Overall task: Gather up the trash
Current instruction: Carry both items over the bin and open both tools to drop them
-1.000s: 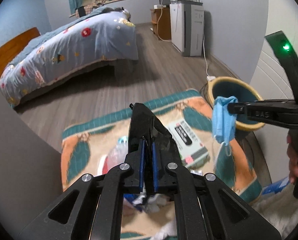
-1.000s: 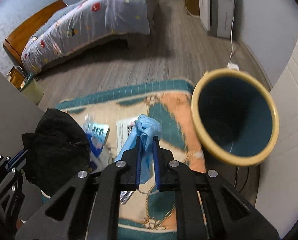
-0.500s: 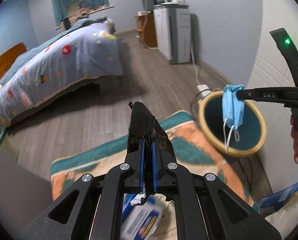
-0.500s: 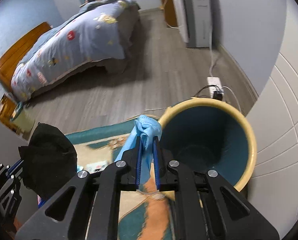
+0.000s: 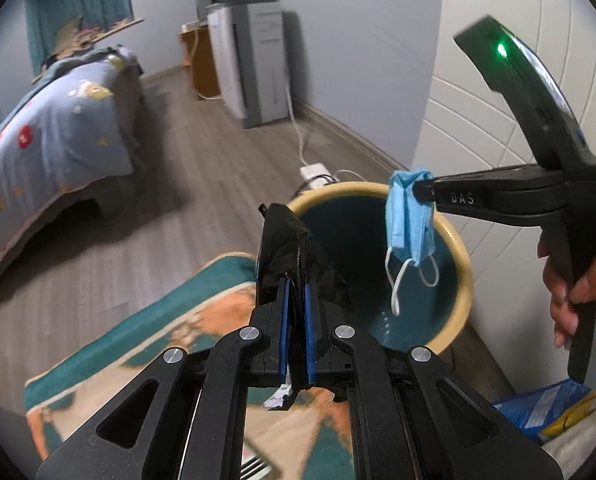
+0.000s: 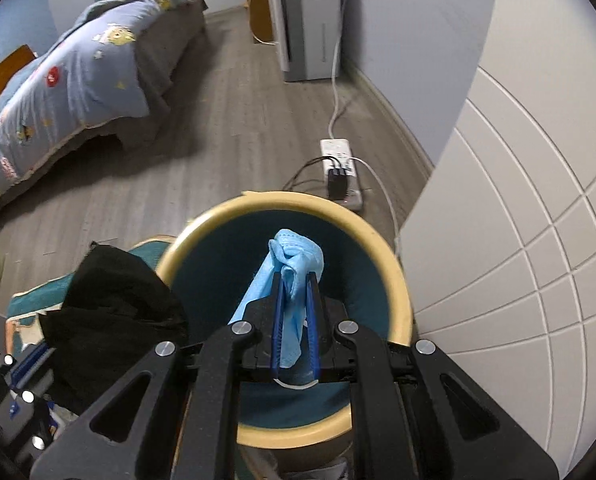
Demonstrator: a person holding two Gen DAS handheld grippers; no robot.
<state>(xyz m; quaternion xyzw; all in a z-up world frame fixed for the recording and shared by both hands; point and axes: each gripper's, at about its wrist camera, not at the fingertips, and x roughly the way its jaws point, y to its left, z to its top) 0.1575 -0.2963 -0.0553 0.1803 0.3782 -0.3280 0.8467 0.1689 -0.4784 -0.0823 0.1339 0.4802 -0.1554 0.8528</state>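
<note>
A round bin with a yellow rim (image 5: 464,264) (image 6: 398,280) and dark teal inside stands on the floor by the white wall. My right gripper (image 6: 293,280) (image 5: 420,188) is shut on a crumpled blue face mask (image 6: 293,260) (image 5: 410,220), which hangs over the bin's mouth with its white ear loops dangling. My left gripper (image 5: 293,280) is shut on a black plastic bag (image 5: 285,240) (image 6: 113,300), held just left of the bin's rim, above the rug's edge.
A patterned teal and orange rug (image 5: 157,344) lies under the left gripper. A power strip (image 6: 340,168) with cables sits behind the bin. A bed (image 5: 45,136) stands at the left, a white appliance (image 5: 253,64) by the far wall. A blue packet (image 5: 546,404) lies bottom right.
Both grippers have swung right from over the rug toward the bin. The mask now hangs over the bin's opening, and the black bag has come up beside the rim.
</note>
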